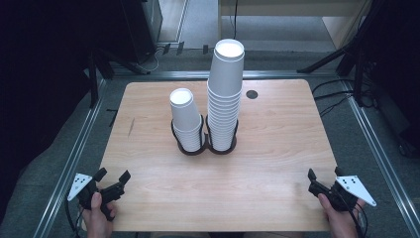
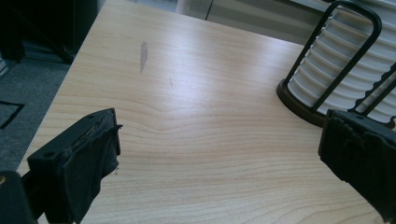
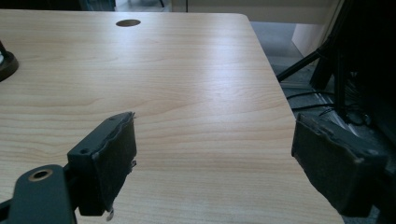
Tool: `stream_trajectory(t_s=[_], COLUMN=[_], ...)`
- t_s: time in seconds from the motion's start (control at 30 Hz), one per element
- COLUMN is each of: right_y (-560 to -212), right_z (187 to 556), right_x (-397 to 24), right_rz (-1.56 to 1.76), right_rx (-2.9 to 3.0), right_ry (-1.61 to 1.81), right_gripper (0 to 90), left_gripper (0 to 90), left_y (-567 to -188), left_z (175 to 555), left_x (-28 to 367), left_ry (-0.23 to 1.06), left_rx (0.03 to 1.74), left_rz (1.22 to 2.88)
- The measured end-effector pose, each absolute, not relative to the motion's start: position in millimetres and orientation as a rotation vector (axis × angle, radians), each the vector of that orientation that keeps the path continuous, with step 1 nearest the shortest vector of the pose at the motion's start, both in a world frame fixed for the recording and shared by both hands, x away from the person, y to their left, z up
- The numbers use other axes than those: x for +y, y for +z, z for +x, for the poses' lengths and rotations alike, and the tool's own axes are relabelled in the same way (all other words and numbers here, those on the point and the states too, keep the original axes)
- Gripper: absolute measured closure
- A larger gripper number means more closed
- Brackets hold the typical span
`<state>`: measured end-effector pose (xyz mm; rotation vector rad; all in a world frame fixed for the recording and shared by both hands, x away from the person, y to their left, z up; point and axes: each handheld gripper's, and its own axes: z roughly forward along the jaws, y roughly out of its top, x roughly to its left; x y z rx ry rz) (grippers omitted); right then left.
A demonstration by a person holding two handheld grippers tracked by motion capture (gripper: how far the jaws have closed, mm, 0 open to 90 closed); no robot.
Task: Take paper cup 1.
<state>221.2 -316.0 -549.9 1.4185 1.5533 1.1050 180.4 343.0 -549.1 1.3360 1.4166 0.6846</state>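
overhead first: left tongs [image 1: 112, 176] and right tongs [image 1: 324, 173] sit at the near corners of the tabletop [image 1: 277, 148], both spread wide, nothing between them. two stacks of white paper cups, short stack [image 1: 186, 120] and tall stack [image 1: 226, 94], stand in a black wire holder [image 1: 204, 147], well ahead of both tongs, midway between them. left gripper view: jaws wide, holder [image 2: 327, 65] ahead, by the right jaw. right gripper view: jaws wide over bare wood, holder's base [image 3: 6, 65] far left.

Table [image 1: 277, 163] under my tongs: pale wood, smooth, soft sheen. Cups [image 1: 226, 94] ahead of my left gripper [image 2: 219, 154]: white paper, matt, ribbed rims. Holder [image 1: 204, 144] around them: black wire, glossy. My jaw pads: black, rough, frayed, matt.
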Motion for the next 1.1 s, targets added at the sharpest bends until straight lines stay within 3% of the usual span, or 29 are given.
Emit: stream_trajectory(t_s=[0.63,1.1], right_y=[-542.3,-509.6], right_z=[222.2,233.8], right_x=[-305.6,-286.4], right_rz=[1.408,1.355], right_rx=[1.561,1.555], right_ry=[1.151,1.214], right_gripper=[14.1,14.1], left_gripper=[0.0,0.0], left_y=[-536.1,-516.6], left_z=[177.7,191.8], left_x=[330.0,292.5], left_ry=[0.732,0.715], left_rx=[1.413,1.338], left_rz=[1.331,1.387])
